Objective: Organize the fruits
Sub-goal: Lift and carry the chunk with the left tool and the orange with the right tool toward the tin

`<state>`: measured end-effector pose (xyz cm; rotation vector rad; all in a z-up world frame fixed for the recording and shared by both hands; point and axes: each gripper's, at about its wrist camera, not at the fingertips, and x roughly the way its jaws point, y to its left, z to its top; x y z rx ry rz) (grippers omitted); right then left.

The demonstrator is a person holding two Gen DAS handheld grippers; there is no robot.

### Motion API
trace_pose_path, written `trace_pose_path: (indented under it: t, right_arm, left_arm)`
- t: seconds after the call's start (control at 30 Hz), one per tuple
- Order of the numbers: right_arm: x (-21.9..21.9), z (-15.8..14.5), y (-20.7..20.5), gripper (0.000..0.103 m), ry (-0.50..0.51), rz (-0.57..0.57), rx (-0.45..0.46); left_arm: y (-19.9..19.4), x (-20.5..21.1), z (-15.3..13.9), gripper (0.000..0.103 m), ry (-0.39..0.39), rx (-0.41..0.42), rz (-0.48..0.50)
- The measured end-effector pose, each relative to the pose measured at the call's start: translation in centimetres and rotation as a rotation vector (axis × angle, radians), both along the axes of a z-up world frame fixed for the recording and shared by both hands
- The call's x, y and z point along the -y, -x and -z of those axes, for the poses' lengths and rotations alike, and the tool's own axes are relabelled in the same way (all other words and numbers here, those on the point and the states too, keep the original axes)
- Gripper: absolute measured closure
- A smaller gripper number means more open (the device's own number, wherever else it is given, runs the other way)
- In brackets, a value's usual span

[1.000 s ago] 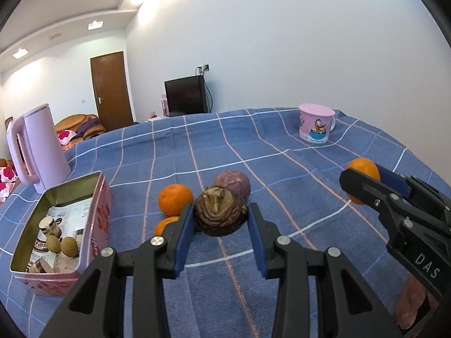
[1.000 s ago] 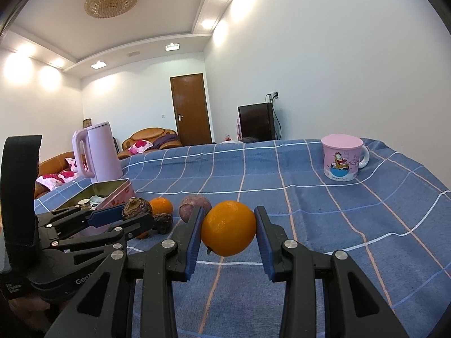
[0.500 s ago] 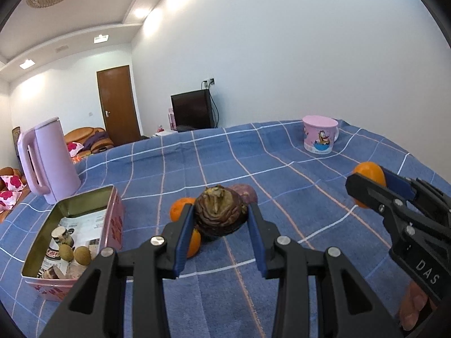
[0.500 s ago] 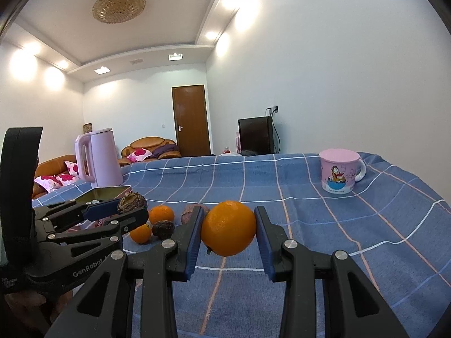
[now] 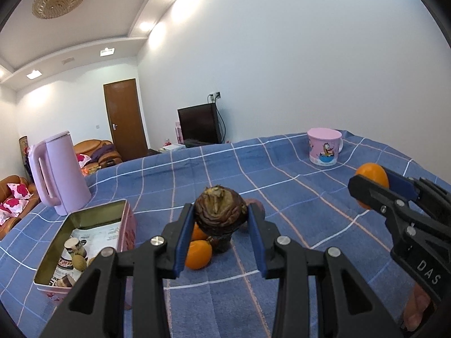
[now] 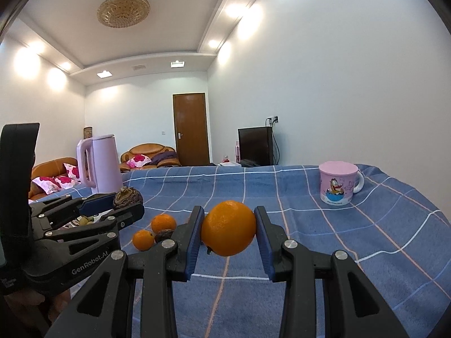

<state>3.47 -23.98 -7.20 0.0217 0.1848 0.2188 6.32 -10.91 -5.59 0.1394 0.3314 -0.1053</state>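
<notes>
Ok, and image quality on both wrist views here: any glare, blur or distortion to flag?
Left wrist view: sharp, no motion blur; fisheye bends the white wall and blue checked tablecloth; dark corner vignette. Right wrist view: ceiling spotlights bloom into soft glare on the walls; the round orange fruit and pink cartoon mug stay crisp.

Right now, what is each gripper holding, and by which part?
Left gripper: the wrinkled dark fruit, pads on its two sides. Right gripper: an orange, pinched across its middle.

home living room, sofa (image 6: 146,155), television (image 6: 255,146)
</notes>
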Motion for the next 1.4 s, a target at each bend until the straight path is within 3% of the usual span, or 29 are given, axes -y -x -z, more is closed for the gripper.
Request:
trace_pose_path:
  t: [0.6,1.4]
  right_arm:
    - [-1.6,-0.9,-0.4,0.065,0.004,-0.035,0.011]
    - [-6.7,-1.5,-3.5,0.065,0.039,-0.147,-0.01]
  left_arm:
    - [0.3,-1.2,-0.7,0.063,0.007,0.027,-0.03]
    - [-1.2,-6.7,-0.8,0.063,0.072,-0.01,-0.142]
